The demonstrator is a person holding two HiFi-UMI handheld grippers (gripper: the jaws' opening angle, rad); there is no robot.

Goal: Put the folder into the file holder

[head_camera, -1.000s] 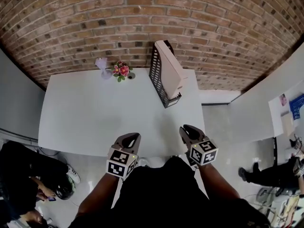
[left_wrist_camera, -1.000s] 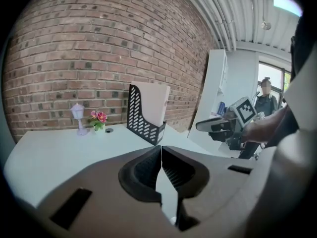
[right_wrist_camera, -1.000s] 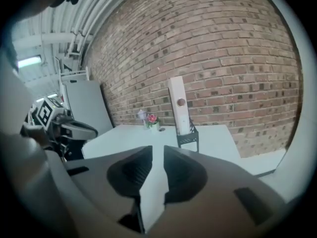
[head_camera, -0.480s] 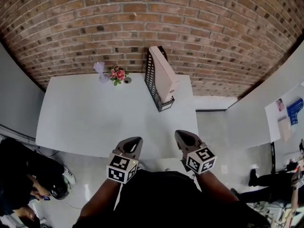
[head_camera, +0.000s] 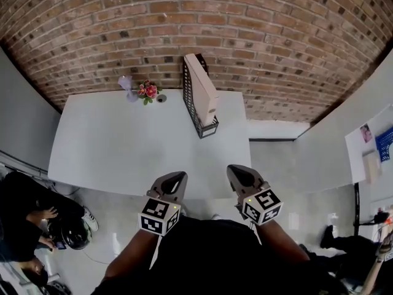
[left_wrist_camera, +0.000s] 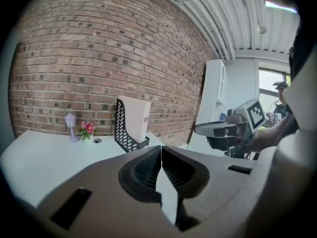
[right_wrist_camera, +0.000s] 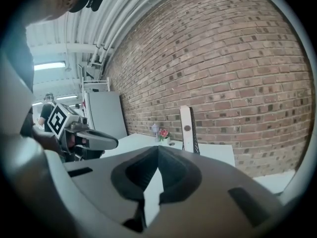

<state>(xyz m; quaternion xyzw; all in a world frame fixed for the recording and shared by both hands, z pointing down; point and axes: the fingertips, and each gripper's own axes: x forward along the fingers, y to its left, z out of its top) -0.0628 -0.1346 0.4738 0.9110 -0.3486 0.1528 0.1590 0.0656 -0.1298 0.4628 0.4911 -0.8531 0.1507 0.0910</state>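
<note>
Standing upright in the file holder (head_camera: 190,103), folder (head_camera: 202,88) runs toward brick wall (head_camera: 258,35).

The folder (head_camera: 201,91) is a thick, cream, box-type unit with a plain broad side and a narrow spine. The spine carries one small round hole near its upper part. The folder stands upright inside the holder (head_camera: 190,103), spine toward the holder's low front end.

The holder is black, with perforated side walls that slope from a tall back down to a short front lip. Its walls enclose the folder's lower part; the folder's upper part shows above the sloping walls.

The holder stands on the white table (head_camera: 123,146), at the far edge, right of centre, near the brick wall (head_camera: 245,29).
</note>
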